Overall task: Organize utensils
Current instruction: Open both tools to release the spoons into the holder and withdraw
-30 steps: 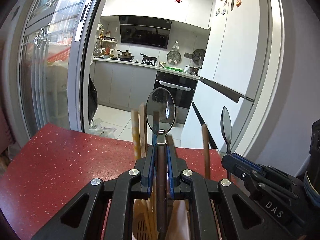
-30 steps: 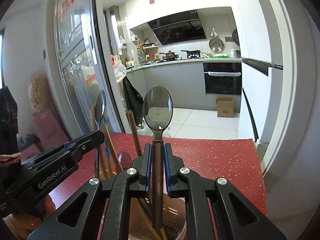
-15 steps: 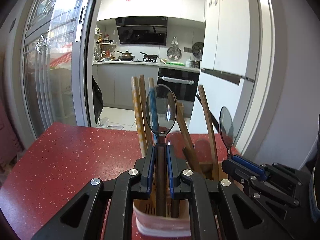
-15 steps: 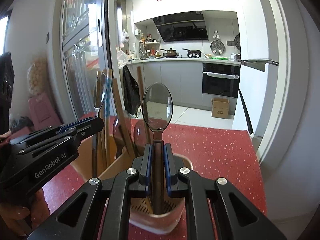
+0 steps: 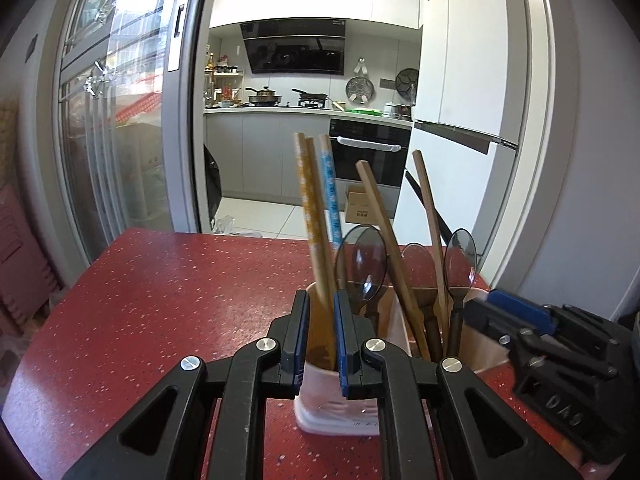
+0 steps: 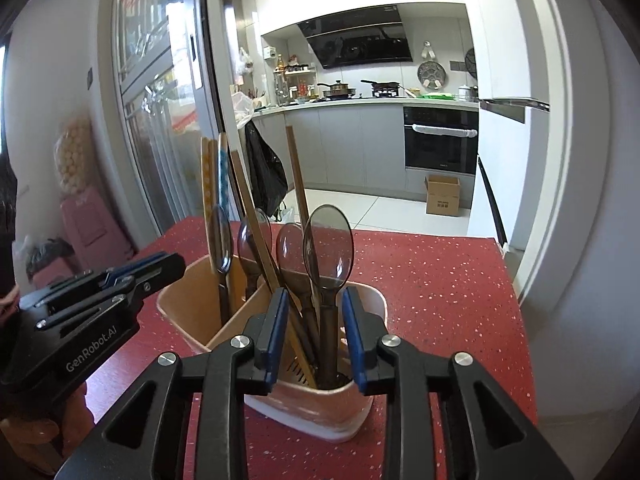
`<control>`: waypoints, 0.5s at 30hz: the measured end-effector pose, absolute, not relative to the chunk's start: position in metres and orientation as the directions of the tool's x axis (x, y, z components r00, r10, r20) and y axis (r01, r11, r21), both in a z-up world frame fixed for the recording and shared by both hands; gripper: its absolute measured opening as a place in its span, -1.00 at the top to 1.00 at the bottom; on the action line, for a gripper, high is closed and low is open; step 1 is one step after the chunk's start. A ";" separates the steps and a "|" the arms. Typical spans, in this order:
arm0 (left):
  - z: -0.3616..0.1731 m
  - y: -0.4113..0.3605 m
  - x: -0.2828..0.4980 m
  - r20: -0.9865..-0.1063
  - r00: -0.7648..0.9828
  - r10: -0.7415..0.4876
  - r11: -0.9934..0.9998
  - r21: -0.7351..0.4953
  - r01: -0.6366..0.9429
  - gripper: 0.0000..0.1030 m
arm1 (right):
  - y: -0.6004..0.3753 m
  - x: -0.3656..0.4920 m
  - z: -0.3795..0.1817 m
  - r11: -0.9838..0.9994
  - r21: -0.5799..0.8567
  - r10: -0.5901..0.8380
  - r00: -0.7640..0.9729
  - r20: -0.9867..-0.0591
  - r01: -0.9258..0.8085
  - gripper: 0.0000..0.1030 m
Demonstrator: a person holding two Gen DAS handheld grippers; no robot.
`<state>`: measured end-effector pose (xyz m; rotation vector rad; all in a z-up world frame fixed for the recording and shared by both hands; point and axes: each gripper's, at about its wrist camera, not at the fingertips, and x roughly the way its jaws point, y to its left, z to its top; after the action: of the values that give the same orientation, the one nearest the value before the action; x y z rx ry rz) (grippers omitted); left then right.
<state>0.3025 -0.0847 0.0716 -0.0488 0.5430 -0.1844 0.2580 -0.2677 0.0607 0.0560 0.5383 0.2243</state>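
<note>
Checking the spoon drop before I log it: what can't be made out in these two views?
- Spoon handle tips: hidden inside the utensil holder, both views.
- Holder's base: behind the right gripper, and behind the left gripper in the left wrist view.
- Orange chopsticks: motion-blurred.

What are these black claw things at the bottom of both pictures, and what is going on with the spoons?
No robot here: a person holds a hand-held gripper in each hand, each with a wide-angle camera looking along its two fingers. One picture is from the left hand-held gripper, the other from the right hand-held gripper; each also shows the other tool at its edge.

On the red table stands a pale utensil holder with chopsticks and several spoons upright in it. Both tools have their jaws open over the holder and grip nothing. The spoon between the right tool's fingers stands in the holder, untouched. Behind is a kitchen with an oven.
</note>
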 end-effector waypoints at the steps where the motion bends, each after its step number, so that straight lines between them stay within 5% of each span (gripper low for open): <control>1: 0.072 -0.083 0.300 -0.511 0.839 -0.185 0.983 -0.095 0.159 0.20 | -0.269 0.255 0.063 0.973 0.125 0.231 0.833 -0.503 -0.194 0.38; 11: 0.075 -0.075 0.278 -0.532 0.831 -0.163 0.987 -0.089 0.137 0.18 | -0.272 0.221 0.071 0.975 0.157 0.218 0.818 -0.532 -0.158 0.25; 12: 0.075 -0.075 0.275 -0.535 0.829 -0.161 0.987 -0.087 0.136 0.06 | -0.273 0.217 0.071 0.975 0.164 0.218 0.816 -0.536 -0.153 0.24; 13: 0.075 -0.074 0.271 -0.537 0.828 -0.158 0.987 -0.085 0.133 -0.62 | -0.273 0.213 0.071 0.975 0.169 0.213 0.813 -0.542 -0.143 0.23; 14: 0.076 -0.073 0.265 -0.531 0.835 -0.145 0.989 -0.082 0.119 -1.00 | -0.274 0.208 0.070 0.975 0.178 0.212 0.810 -0.546 -0.135 0.21; 15: 0.078 -0.072 0.259 -0.516 0.845 -0.137 0.991 -0.080 0.112 -1.00 | -0.274 0.205 0.069 0.974 0.183 0.213 0.808 -0.549 -0.133 0.19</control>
<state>0.2594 -0.0718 0.0776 -0.0476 0.5483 -0.1311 0.2048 -0.2743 0.0690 0.1379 0.6028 0.1856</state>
